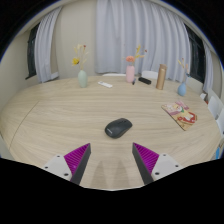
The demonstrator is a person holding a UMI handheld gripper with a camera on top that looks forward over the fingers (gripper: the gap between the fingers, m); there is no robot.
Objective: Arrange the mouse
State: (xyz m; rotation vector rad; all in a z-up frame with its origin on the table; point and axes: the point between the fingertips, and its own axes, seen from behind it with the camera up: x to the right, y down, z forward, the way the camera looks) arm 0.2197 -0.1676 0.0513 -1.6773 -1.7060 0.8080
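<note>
While claw [111, 160] gapes, mouse [118, 127] lies ahead.

This looks like a home room, a living or study corner. Pale curtains [120, 35] hang in long folds across the whole back, with dark window panes [38, 50] showing at the side. In front, a wide light wooden desk [60, 110] carries household bits: a small vase with flowers [81, 72] on the far side, a pink bottle [131, 72] and a brown bottle [161, 77] near it, a magazine [181, 115] lying flat off to one side, and a dark computer mouse [118, 127] in the middle. Soft, domestic, lived-in.
</note>
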